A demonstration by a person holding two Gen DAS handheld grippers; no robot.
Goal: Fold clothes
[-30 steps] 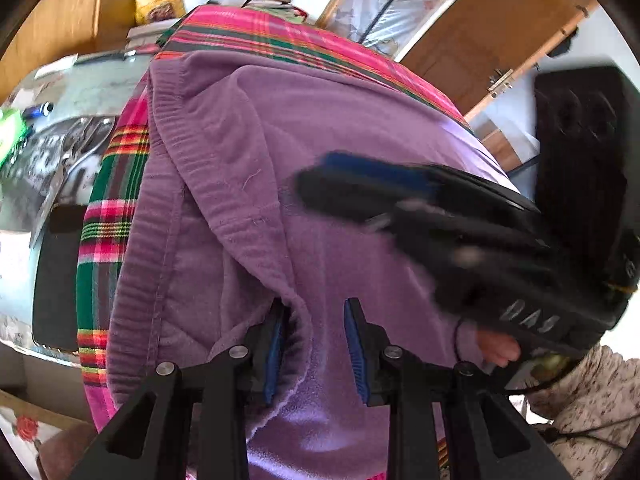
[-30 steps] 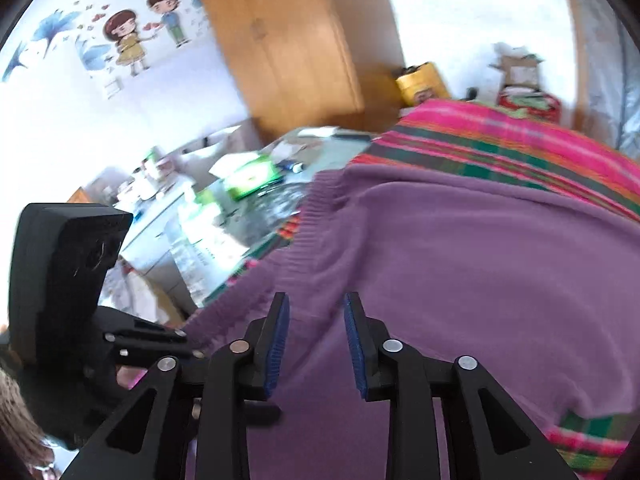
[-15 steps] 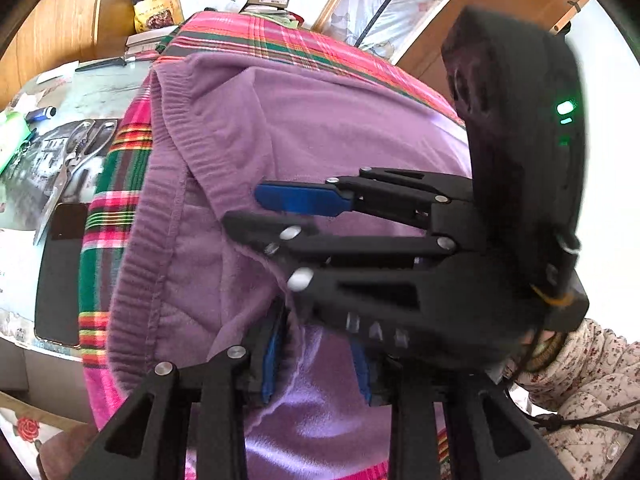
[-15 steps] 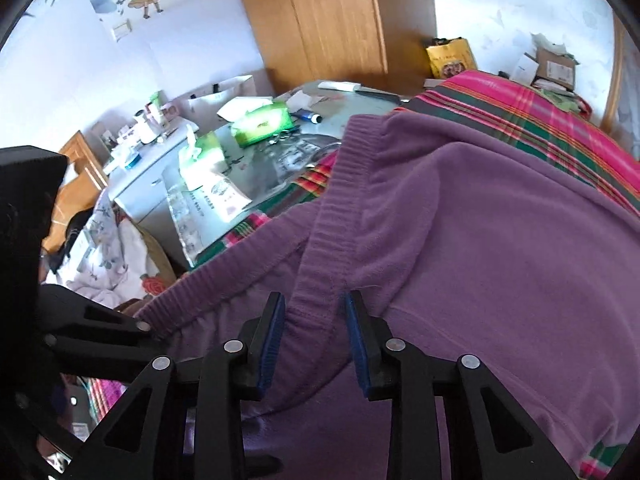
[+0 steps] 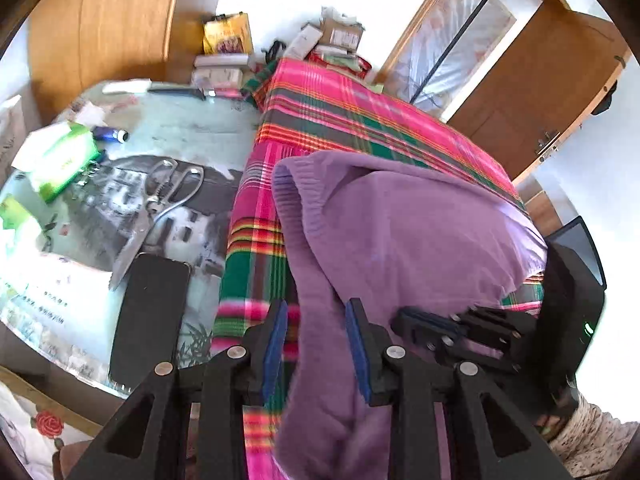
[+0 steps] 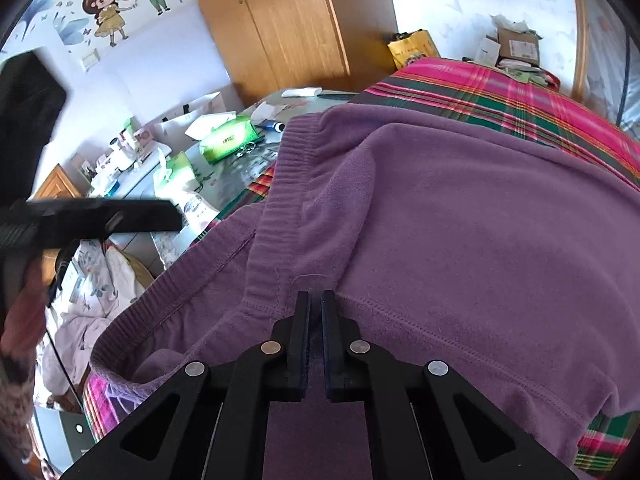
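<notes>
A purple knit sweater [image 5: 420, 232] lies bunched on a pink-and-green plaid cloth [image 5: 340, 120]. My left gripper [image 5: 316, 344] stands open over the sweater's near left side. A hanging strip of its ribbed edge [image 5: 320, 320] runs between the jaws, and plaid shows between the strip and the left pad. My right gripper [image 6: 316, 304] is shut on the sweater's stitched seam beside the ribbed band [image 6: 272, 240]. From the left wrist view the right gripper [image 5: 408, 318] comes in low from the right, its tips buried in purple fabric. A finger [image 6: 120, 218] of the left gripper crosses the right wrist view's left side.
Left of the plaid cloth is a glass-topped table [image 5: 192, 128] with metal scissors [image 5: 160, 204], a black phone [image 5: 148, 312], a green tissue pack [image 5: 60, 156] and other clutter. Boxes [image 5: 340, 32] are stacked at the far end. A wooden wardrobe [image 6: 288, 28] stands behind the table.
My right gripper has closed on the sweater's seam. My left gripper has drawn back towards the sweater's near left side, no longer behind the right gripper. More plaid cloth now shows beyond the sweater.
</notes>
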